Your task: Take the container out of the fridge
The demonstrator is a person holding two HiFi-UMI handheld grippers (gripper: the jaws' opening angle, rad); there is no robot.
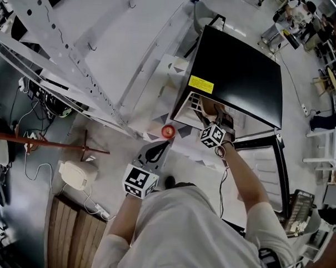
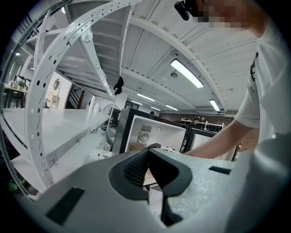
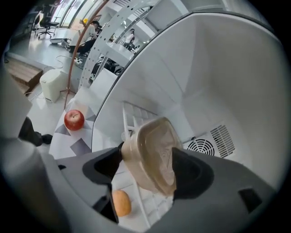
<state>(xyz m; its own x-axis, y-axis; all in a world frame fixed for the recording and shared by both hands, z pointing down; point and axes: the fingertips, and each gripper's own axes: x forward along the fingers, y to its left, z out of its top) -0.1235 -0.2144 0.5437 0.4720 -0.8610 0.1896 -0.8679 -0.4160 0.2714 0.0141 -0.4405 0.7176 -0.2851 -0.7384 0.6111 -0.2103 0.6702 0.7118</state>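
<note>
Right gripper view, from inside the open fridge (image 3: 227, 68): my right gripper (image 3: 148, 155) holds its jaws wide apart, and the translucent container (image 3: 152, 136) stands between them. The container is deep in the fridge, over its white wire shelf (image 3: 136, 116) and in front of the round fan grille (image 3: 202, 146) on the fridge's back wall. An orange (image 3: 121, 203) lies on that shelf, nearer the fridge's mouth. Just outside the fridge's open front, a red apple (image 3: 74, 119) rests on the patterned bench (image 3: 75, 143). In the head view my left gripper (image 1: 159, 148) stays outside the fridge, near the apple. Its jaws are closed together with nothing between them. The fridge door (image 1: 283, 169) stands swung open beside the fridge.
</note>
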